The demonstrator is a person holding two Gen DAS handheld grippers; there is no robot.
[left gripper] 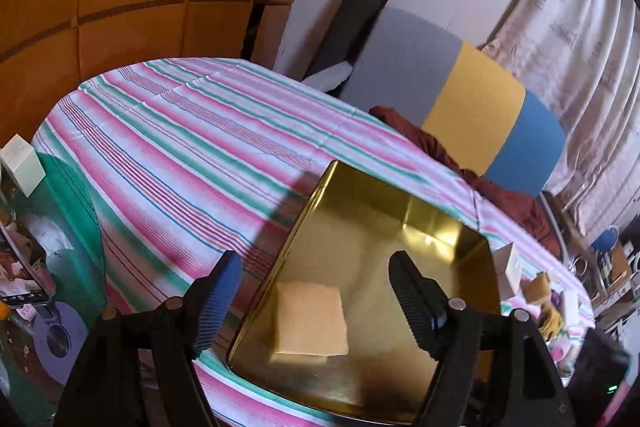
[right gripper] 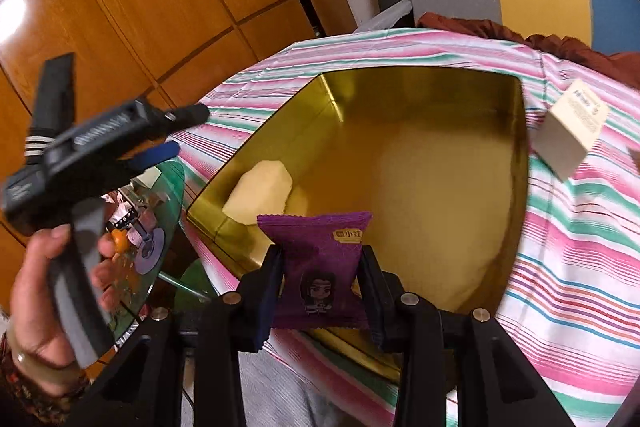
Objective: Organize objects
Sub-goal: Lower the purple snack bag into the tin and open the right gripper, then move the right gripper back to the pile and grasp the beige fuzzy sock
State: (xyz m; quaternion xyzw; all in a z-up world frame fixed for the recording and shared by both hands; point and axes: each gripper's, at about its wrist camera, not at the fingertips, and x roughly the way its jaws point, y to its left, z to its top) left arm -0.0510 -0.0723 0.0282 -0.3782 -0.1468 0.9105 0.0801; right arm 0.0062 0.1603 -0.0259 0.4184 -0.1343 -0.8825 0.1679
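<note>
While the right gripper [right gripper: 320, 279] clamped a purple snack packet [right gripper: 318, 267] printed "小娃" with a cartoon figure, the left gripper [left gripper: 316, 303] hung open-fingered over the gold tin [left gripper: 420, 227].

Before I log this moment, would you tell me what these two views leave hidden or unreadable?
- Left wrist view: small items at the table's right edge are blurred; the right claw is not visible.
- Left wrist view: the gold tin's near rim is cut off by the left claw.
- Right wrist view: the purple packet's lower edge is hidden by the right claw.
- Right wrist view: print on the white box is too small.
</note>
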